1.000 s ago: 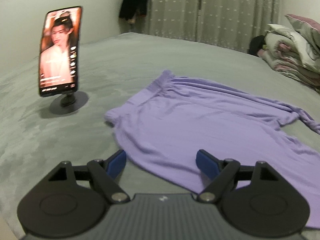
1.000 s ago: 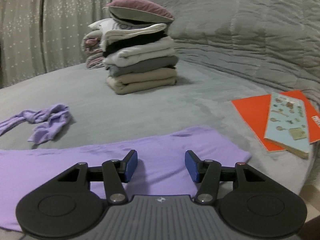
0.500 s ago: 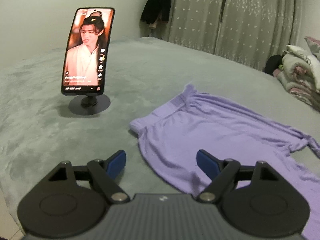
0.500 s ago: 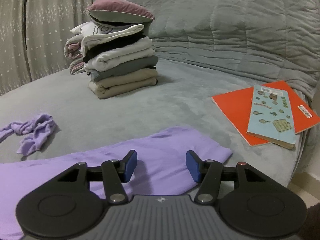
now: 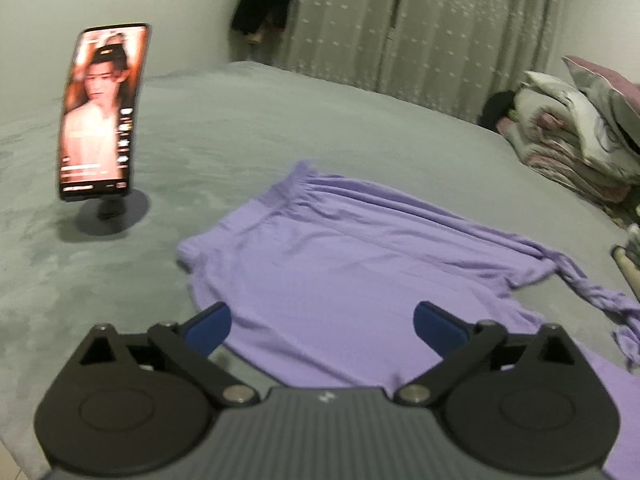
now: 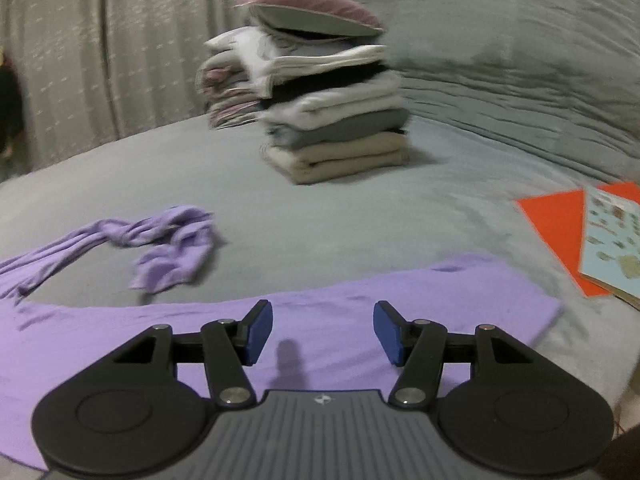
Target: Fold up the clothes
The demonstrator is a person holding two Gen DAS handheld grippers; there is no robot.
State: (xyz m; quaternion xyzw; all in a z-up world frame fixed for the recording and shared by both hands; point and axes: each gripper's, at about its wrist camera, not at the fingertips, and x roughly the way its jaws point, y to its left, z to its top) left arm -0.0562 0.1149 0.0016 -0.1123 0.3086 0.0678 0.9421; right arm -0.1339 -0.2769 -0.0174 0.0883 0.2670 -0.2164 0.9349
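We note the lilac garment (image 5: 340,264) spread flat on the grey bed (image 5: 240,128), its gathered waistband end toward the phone side. The left gripper (image 5: 322,326) hovers at the garment's near edge with its blue pads (image 5: 208,326) set wide apart and nothing between them; the left pad sits over bare bedding, the right pad over cloth. Whether either pad touches the fabric we cannot tell.

Left wrist view only: a phone on a round stand (image 5: 102,120), upright with its screen lit, well apart from the garment's left corner; a dark item hanging by the curtain (image 5: 264,4); the garment's twisted tie strip (image 5: 592,292) trailing off to the right.

Right wrist view only: the right gripper (image 6: 323,332), jaws likewise parted and empty, above the garment's other end (image 6: 360,320), whose squared corner lies to the gripper's right near the bed's edge. An orange folder (image 6: 556,232) with a pale blue booklet (image 6: 612,240) on top lies at far right. A stack of folded clothes (image 6: 336,128) stands in full in mid-bed, topped by a cushion (image 6: 316,12); the left view catches only part of that pile. The bunched tie end (image 6: 172,248) lies left of centre, clear of the main panel.

Both frames are motion-blurred.
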